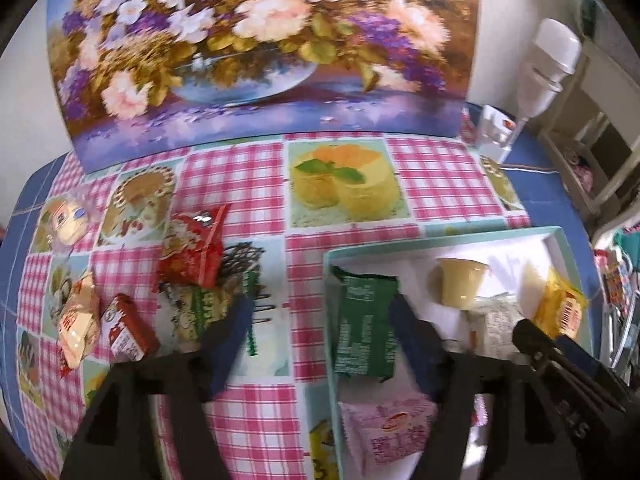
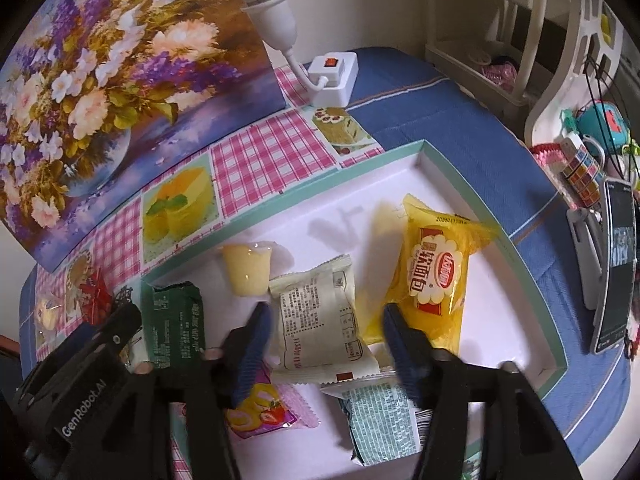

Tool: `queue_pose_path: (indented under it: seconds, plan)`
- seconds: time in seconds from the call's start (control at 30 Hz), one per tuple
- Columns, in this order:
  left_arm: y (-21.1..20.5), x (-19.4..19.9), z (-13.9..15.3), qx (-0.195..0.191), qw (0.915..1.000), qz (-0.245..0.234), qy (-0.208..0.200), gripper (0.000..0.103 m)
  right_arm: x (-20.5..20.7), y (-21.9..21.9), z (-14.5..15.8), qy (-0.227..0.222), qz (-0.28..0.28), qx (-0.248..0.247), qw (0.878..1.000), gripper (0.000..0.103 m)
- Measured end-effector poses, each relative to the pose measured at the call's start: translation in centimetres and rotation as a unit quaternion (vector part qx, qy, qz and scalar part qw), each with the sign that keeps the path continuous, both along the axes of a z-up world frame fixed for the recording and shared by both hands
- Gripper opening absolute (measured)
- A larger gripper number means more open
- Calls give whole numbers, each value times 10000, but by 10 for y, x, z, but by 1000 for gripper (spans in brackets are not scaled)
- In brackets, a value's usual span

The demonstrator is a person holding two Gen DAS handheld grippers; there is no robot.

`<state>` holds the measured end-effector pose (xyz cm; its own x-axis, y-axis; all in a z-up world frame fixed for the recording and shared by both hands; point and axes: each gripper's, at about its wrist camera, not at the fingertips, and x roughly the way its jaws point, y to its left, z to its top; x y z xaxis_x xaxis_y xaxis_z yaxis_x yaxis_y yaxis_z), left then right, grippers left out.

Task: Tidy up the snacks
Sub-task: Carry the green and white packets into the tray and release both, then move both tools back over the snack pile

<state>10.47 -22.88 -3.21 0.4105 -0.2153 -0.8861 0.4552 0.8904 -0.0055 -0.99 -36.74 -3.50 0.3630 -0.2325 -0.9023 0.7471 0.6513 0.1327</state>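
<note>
A shallow white tray point(image 2: 486, 216) with a pale green rim lies on the checked tablecloth point(image 1: 236, 168) and holds most of the snacks: a dark green packet point(image 2: 173, 322) at its left end, a small yellow jelly cup point(image 2: 247, 272) tipped on its side beside it, a cream packet point(image 2: 320, 320) printed side up in the middle, and a yellow bread packet point(image 2: 438, 270) to the right. Nearer the camera in the right wrist view, a pink packet point(image 2: 262, 408) and a pale teal packet point(image 2: 380, 420) lie at the tray's near edge. The right gripper point(image 2: 324, 336) hangs over the cream packet with its jaws well apart, one finger on each side of the packet and neither pad pressing on it. The left gripper point(image 1: 320, 320) stands open too and grips nothing; its right finger is over the green packet inside the tray and its left finger is over the cloth outside. Left of the tray, loose on the cloth, lie a red packet point(image 1: 196, 248), a green-and-white packet point(image 1: 200, 308), a small red box point(image 1: 130, 330) and a peach wrapper point(image 1: 78, 320). A flower painting point(image 1: 256, 44) leans against the wall behind, and a white lamp point(image 2: 276, 16) stands by a switch box point(image 2: 334, 78).
</note>
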Motion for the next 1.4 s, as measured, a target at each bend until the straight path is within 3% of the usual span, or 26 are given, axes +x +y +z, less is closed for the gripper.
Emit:
queue_pose_path:
  seconds: [0.03, 0.1, 0.13, 0.3, 0.83, 1.4]
  plan:
    - [2, 2, -1, 27, 10000, 79, -14, 90, 0, 1, 1, -15, 11, -68, 10000, 83]
    - [7, 5, -4, 101, 9997, 201, -31, 90, 1, 2, 1, 5, 30, -168, 9999, 100]
    - [8, 6, -5, 127, 9996, 238, -35, 90, 1, 3, 1, 26, 44, -215, 9998, 103]
    - [16, 10, -8, 216, 9988, 439, -101, 98, 2, 3, -1, 48, 99, -247, 9996, 103]
    - [18, 7, -5, 217, 9990, 357, -164, 98, 3, 7, 8, -12, 135, -144, 9998, 103]
    - [71, 6, 43, 113, 9967, 532, -602, 98, 10, 29, 42, -516, 309, -44, 9982, 103]
